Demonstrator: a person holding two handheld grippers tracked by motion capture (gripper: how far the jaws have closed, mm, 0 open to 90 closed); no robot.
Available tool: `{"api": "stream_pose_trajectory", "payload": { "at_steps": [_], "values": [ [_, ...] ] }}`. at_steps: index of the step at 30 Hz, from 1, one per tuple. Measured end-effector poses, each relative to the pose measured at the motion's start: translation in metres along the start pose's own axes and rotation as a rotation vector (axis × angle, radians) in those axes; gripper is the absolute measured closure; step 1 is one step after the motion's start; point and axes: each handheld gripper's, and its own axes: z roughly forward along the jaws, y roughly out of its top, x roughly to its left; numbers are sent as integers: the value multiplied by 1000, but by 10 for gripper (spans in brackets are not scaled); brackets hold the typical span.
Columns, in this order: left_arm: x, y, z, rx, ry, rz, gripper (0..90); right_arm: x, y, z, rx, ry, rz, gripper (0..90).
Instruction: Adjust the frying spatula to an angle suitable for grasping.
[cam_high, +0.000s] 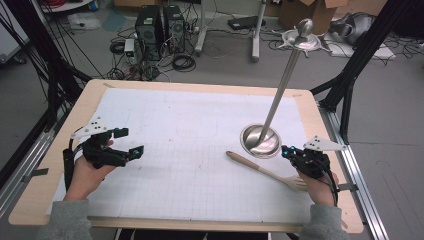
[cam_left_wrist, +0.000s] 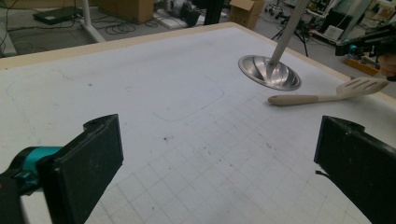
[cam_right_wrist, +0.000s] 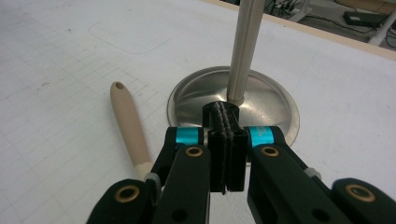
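A metal stand with a round steel base (cam_high: 260, 141) and a tall pole (cam_high: 283, 80) rises at the right of the white grid mat (cam_high: 190, 150); its base (cam_left_wrist: 270, 72) (cam_right_wrist: 261, 100) also shows in both gripper views. A beige slotted spatula (cam_high: 260, 170) (cam_left_wrist: 322, 94) lies just in front of the base, handle (cam_right_wrist: 128, 126) pointing left. My right gripper (cam_high: 287, 151) (cam_right_wrist: 226, 123) hovers shut beside the base, its jaws pressed together with nothing between them. My left gripper (cam_high: 131, 141) (cam_left_wrist: 215, 163) rests at the mat's left side, jaws wide open and empty.
The wooden table's edge (cam_high: 200, 86) frames the mat. Black frame posts (cam_high: 360, 55) stand at the right and left. Computer towers (cam_high: 160, 27), cables and a cardboard box (cam_high: 310, 10) sit on the floor beyond the table.
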Motion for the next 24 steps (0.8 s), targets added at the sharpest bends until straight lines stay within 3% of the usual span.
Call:
{"api": "stream_pose_trajectory", "payload": {
  "at_steps": [14,24],
  "values": [
    [1,-1,-2,-3,1,-3,17,1,-14,23,175,63,-54,900],
    [2,-3,0,4,4,-9,17,4,-22,31,246,63,-70,900]
  ]
}}
